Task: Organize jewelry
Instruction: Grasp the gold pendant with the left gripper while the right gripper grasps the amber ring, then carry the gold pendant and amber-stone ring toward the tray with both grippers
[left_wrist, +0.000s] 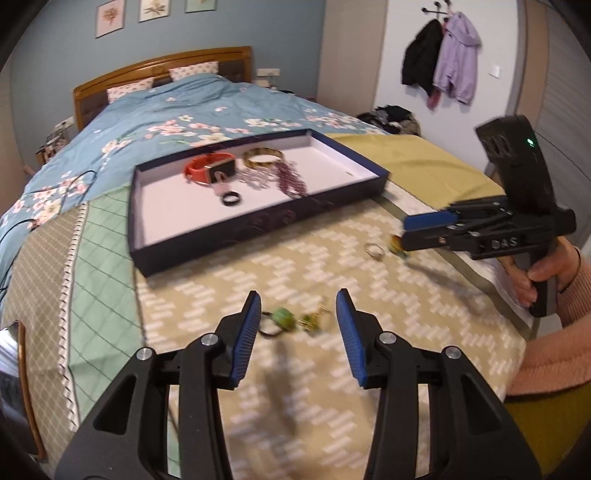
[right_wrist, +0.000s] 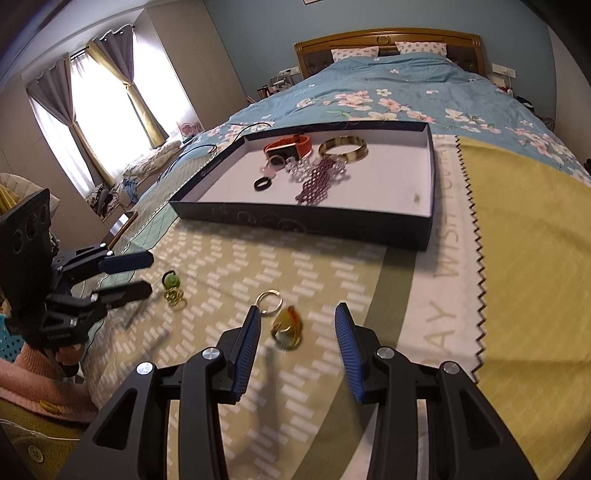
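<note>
A dark blue tray (left_wrist: 258, 221) (right_wrist: 306, 221) with a white floor lies on the bed. It holds an orange watch (left_wrist: 207, 168) (right_wrist: 288, 144), a gold bangle (left_wrist: 263, 157) (right_wrist: 343, 147), a purple chain piece (left_wrist: 291, 181) (right_wrist: 317, 184), clear beads and a black ring (left_wrist: 231, 198) (right_wrist: 263, 183). My left gripper (left_wrist: 298, 310) (right_wrist: 146, 275) is open just above a green ring (left_wrist: 282, 318) (right_wrist: 171, 280) and a small gold piece (left_wrist: 312, 320) (right_wrist: 174, 295). My right gripper (right_wrist: 297, 319) (left_wrist: 406, 230) is open over a yellow-orange ring (right_wrist: 286, 326) (left_wrist: 396, 244). A silver ring (left_wrist: 375, 250) (right_wrist: 270, 300) lies beside it.
The jewelry lies on a patterned olive cloth (right_wrist: 295, 266) spread over a floral blue duvet (left_wrist: 177, 107). A yellow cloth with a zigzag edge (right_wrist: 524, 258) lies to the right. A black cable (left_wrist: 22, 225) runs over the bed's left side.
</note>
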